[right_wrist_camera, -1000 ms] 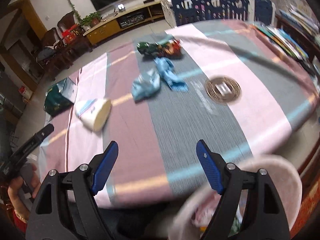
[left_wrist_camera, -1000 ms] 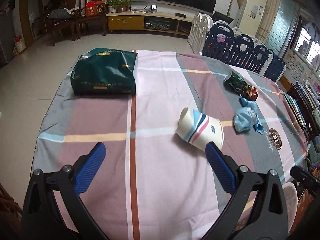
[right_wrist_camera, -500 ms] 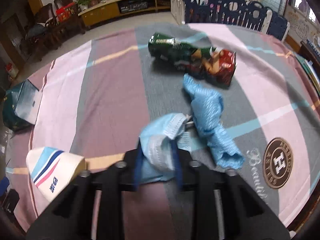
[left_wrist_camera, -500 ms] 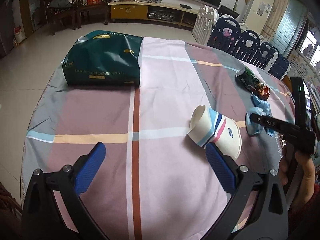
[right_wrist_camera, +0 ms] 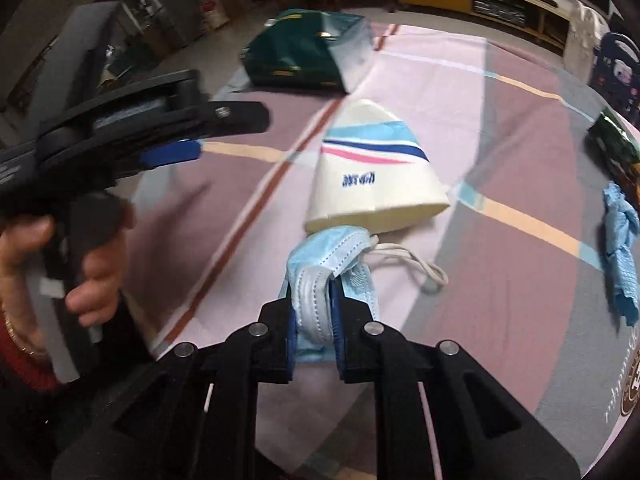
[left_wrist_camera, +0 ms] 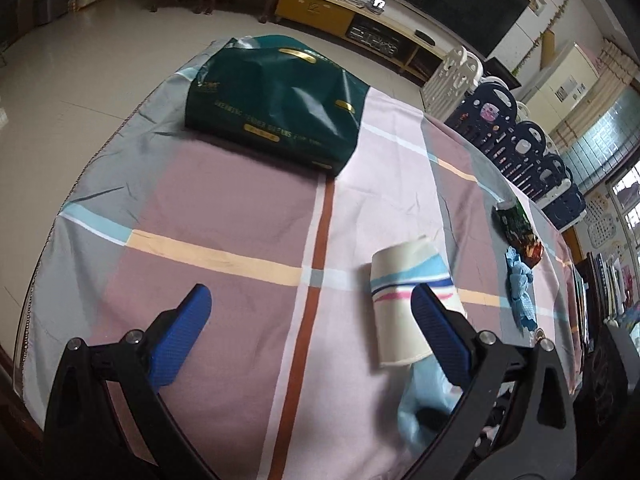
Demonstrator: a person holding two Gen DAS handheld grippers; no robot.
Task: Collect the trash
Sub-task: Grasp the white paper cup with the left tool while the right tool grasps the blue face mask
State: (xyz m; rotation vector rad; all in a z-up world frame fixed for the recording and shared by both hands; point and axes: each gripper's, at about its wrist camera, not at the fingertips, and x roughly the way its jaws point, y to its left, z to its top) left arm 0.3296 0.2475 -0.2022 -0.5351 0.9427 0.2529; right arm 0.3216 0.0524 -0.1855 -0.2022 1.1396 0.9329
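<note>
A crumpled light-blue face mask (right_wrist_camera: 320, 276) is the piece of trash in hand: its pleated fabric is folded over on itself, a paler band runs down its middle, and a white ear loop (right_wrist_camera: 416, 264) trails off to the right onto the tablecloth (right_wrist_camera: 500, 140). It sits just in front of the mouth of a paper cup (right_wrist_camera: 372, 176), touching or nearly touching its rim. The cup lies on its side, cream-coloured with light-blue, dark-blue and pink stripes and small blue lettering.

The right gripper (right_wrist_camera: 314, 320) is clamped on the mask, its blue pads (right_wrist_camera: 338, 320) pressed close together with the fabric bunched between them. In the left wrist view a bit of the same blue fabric (left_wrist_camera: 424, 400) shows low beside the cup (left_wrist_camera: 404, 304).

The left gripper (left_wrist_camera: 310, 320) has its jaws spread wide with nothing between them; its right pad (left_wrist_camera: 436, 332) overlaps the cup in the view, though contact cannot be judged. In the right wrist view it appears at the left (right_wrist_camera: 172, 152), held by a hand (right_wrist_camera: 92, 264).

Farther out on the striped cloth lie a crumpled blue wad (right_wrist_camera: 620, 248), a dark green snack wrapper (left_wrist_camera: 518, 230) and, at the far end, a dark green bag (left_wrist_camera: 272, 100) with gold lettering.
</note>
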